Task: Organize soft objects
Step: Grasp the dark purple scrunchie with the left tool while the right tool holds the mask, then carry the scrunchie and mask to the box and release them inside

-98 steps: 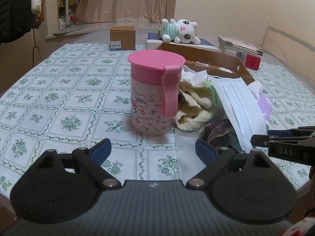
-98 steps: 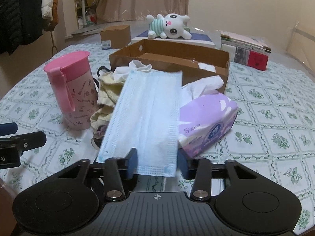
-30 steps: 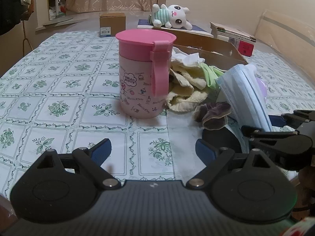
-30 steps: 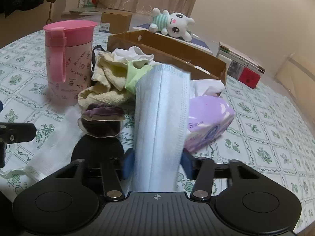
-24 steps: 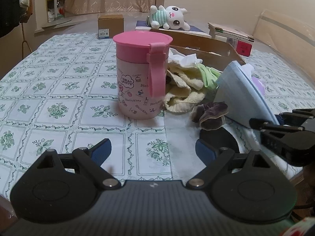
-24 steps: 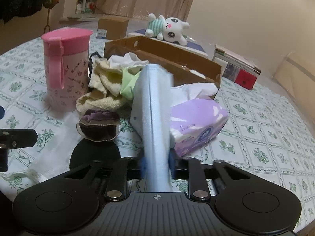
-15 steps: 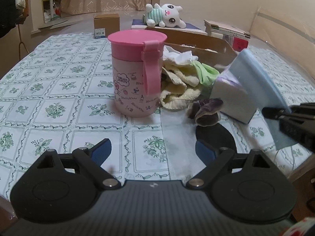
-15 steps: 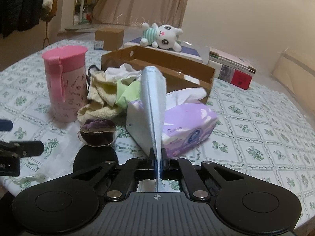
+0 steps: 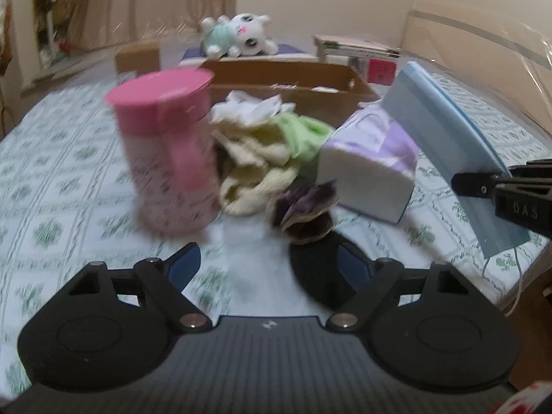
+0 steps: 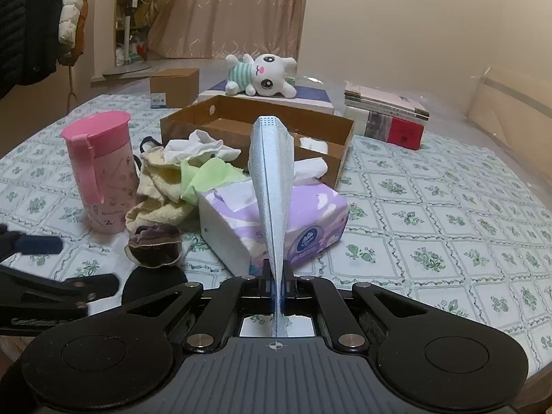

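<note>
One face mask [image 10: 270,186] pinched between right claw [image 10: 277,284] pads.

On the table [image 10: 448,207], the cup [image 10: 100,172] stands at the left; the cloth heap [image 10: 179,179] lies just right of it; the tissue pack [image 10: 303,220] lies right of the heap; the open box [image 10: 255,127] sits behind them; the plush toy [image 10: 262,76] lies farther back; the books [image 10: 386,117] are at far right.
</note>
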A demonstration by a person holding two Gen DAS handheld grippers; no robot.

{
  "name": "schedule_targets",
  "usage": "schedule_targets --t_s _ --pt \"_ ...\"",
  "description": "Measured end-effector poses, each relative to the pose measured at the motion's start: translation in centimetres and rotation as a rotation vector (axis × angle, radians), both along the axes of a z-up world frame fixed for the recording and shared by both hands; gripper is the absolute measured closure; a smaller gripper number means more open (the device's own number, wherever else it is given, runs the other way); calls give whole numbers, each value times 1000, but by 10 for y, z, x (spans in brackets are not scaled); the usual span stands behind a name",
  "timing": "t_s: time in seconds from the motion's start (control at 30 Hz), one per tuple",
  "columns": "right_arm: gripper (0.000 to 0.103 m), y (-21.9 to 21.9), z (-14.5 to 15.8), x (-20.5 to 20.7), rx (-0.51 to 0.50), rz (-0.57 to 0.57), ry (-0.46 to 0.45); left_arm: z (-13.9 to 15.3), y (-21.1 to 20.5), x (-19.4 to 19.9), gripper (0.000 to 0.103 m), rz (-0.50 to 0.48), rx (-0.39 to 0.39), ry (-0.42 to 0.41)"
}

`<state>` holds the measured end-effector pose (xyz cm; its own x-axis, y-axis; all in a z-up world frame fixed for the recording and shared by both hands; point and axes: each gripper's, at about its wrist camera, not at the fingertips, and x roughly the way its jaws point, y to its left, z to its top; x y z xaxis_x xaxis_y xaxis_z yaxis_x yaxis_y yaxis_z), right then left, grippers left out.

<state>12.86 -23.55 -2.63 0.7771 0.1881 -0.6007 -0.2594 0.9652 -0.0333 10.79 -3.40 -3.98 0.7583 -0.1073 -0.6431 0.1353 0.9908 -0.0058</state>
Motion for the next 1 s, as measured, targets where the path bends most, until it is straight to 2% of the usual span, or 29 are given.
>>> schedule_targets --t_s 0.17,0.23,0.4,0.5,0.6,0.77,1.0 --pt "101 -4 -3 4 11 -2 6 -4 -17 26 33 -72 62 -8" --pt "101 -6 -5 5 14 -2 6 -8 -20 36 44 -89 72 0" --pt "101 -10 -8 10 22 -5 9 -17 -20 55 63 -116 59 43" --pt "101 -12 -8 12 27 -6 9 -16 -21 58 79 -131 63 50" --pt "101 -12 -6 11 31 -5 4 -12 -21 57 87 -137 71 50" --pt "101 -12 4 4 35 -3 -23 4 -18 49 89 -148 67 31" --pt "101 -12 22 -3 56 -2 -53 42 -10 39 89 -157 28 -15"
